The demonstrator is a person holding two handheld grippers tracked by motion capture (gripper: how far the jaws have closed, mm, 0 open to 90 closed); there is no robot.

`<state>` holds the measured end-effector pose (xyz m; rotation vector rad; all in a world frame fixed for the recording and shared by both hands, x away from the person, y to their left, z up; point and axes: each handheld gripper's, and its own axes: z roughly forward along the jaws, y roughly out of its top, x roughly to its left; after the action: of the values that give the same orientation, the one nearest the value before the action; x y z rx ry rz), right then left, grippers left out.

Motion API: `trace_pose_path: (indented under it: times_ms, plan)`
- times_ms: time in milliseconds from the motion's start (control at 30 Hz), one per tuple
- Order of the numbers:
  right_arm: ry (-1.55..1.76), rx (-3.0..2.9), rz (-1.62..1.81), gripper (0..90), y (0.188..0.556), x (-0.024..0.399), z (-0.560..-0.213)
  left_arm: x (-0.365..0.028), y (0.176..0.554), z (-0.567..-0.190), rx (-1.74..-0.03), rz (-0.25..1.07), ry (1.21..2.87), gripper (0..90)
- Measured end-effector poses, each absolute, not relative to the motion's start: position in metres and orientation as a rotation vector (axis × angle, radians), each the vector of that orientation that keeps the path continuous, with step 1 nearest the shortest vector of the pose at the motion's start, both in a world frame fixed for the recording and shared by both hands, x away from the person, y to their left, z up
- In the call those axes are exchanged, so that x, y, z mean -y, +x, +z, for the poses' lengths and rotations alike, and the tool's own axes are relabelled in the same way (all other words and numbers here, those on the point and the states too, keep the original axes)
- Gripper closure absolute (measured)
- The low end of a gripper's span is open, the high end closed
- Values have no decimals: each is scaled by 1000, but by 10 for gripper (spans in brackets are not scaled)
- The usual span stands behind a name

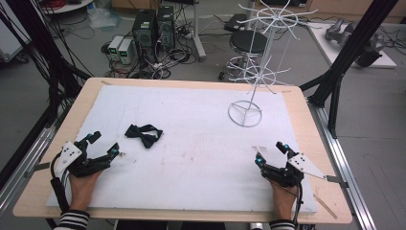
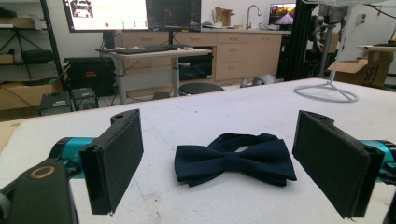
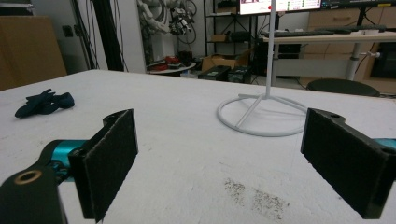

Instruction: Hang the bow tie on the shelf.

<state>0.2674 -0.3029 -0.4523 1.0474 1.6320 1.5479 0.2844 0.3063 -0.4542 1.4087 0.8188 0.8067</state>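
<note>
Two grippers rest low on the white foam board [image 1: 201, 143], jaws apart, nothing btwn them. Left gripper [image 1: 106, 143] sits near the dark bow tie [image 1: 143, 135], which lies flat just ahead of it, w/o contact. Right gripper [image 1: 271, 153] faces the white wire rack [image 1: 245, 113], well apart.

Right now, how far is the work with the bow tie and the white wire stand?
Nothing looks done yet: the bow tie lies flat on the white table, apart from the wire stand. In hand: the left gripper is open and faces the tie, not touching it. The right gripper is open, holding nothing. Picking up the tie is still left.
</note>
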Motion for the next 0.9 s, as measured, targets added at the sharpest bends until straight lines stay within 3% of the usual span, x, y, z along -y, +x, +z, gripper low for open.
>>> trace_pose_path:
  times_ms: [900]
  plan:
    - [1059,-1621,1550,101,267,303,-452,-307,292,-450,-866,763,1462,166]
